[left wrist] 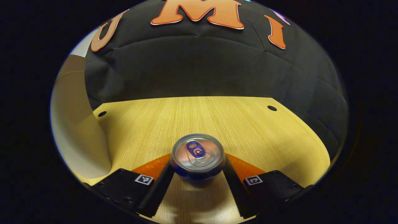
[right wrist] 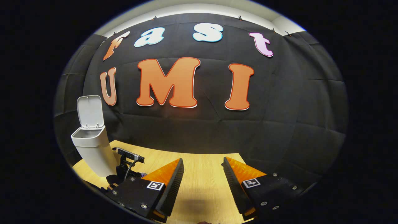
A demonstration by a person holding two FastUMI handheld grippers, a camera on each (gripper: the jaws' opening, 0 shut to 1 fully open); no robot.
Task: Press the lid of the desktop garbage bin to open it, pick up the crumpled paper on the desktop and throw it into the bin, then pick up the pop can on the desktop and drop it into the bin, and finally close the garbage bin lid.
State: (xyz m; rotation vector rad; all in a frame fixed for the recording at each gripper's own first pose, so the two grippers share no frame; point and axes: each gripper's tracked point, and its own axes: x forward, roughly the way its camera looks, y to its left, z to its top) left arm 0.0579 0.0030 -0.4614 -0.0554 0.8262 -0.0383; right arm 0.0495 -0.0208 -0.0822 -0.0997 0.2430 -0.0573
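A pop can with a silver top and blue tab stands upright between the fingers of my left gripper, and both fingers press against its sides. It is over the wooden desktop. The white garbage bin stands at the table's left end with its lid flipped up and its mouth open. In the left gripper view the bin's wall rises close on the left of the can. My right gripper hangs open above the table with nothing between its fingers.
The left gripper's body with its camera and cable shows just right of the bin in the right gripper view. Two small dark holes sit near the desktop's back corners. The black cloth wall closes the back.
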